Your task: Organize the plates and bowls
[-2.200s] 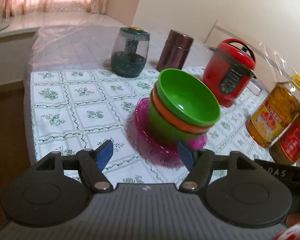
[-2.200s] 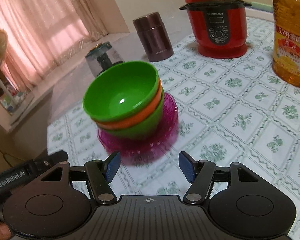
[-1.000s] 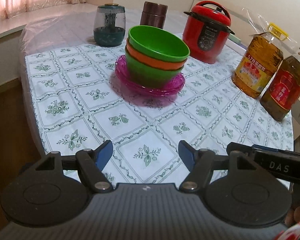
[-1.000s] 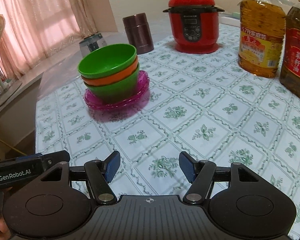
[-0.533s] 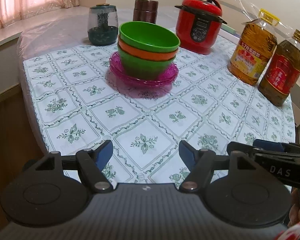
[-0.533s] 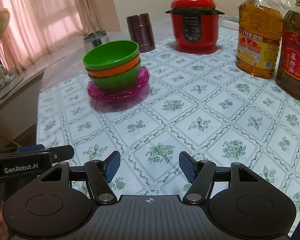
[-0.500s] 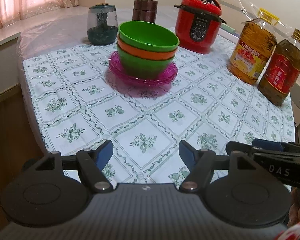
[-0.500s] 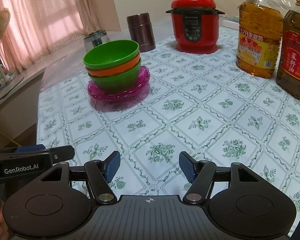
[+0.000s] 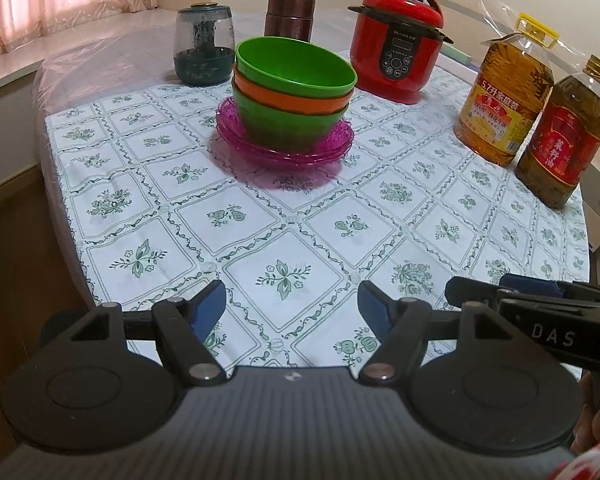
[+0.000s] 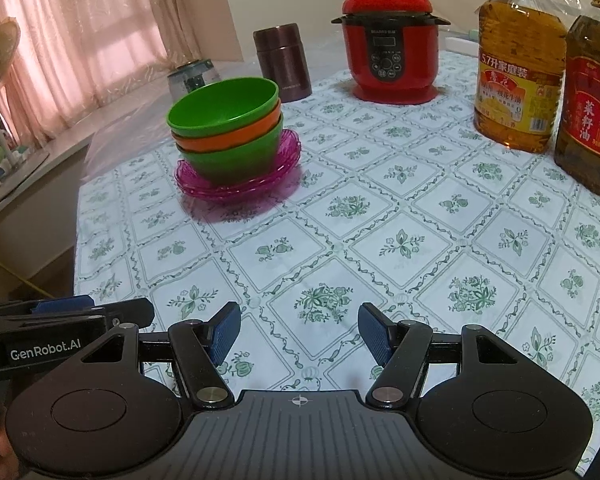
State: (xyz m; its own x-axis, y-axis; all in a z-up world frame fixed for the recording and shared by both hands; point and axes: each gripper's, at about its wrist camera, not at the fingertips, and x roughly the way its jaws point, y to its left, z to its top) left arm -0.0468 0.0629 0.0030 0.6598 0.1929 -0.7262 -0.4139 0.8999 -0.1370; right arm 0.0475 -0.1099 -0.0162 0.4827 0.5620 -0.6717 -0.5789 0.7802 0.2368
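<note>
Holding both tongs low over the near edge of the tabletop [image 9: 112, 204], I am looking across at the stack I am meant to organize. My left tongs [image 9: 291, 305] are standing wide apart with nothing between the blue pads, and my right tongs [image 10: 299, 334] are standing parted as well, also empty. Both are well short of the stack.

The 3 bowls [image 9: 294, 92] are sitting nested, green over orange over green, on the pink plates [image 9: 340, 142] toward the far left of the flowered cloth, in front of the glass jar [image 9: 204, 50] and the brown flask [image 9: 290, 16], with the red cooker [image 9: 398, 64] to their right and the 2 oil bottles [image 9: 504, 92] further right.

I am judging the bowls to be light, stiff plastic with smooth, slippery walls, so I am expecting the best hold to be a pinch across the top bowl's rim [image 10: 224, 102], 1 pad inside and 1 outside. The plates look thin, translucent and possibly brittle; their scalloped edge is the only place to take them, and nested bowls may stick and lift together.
</note>
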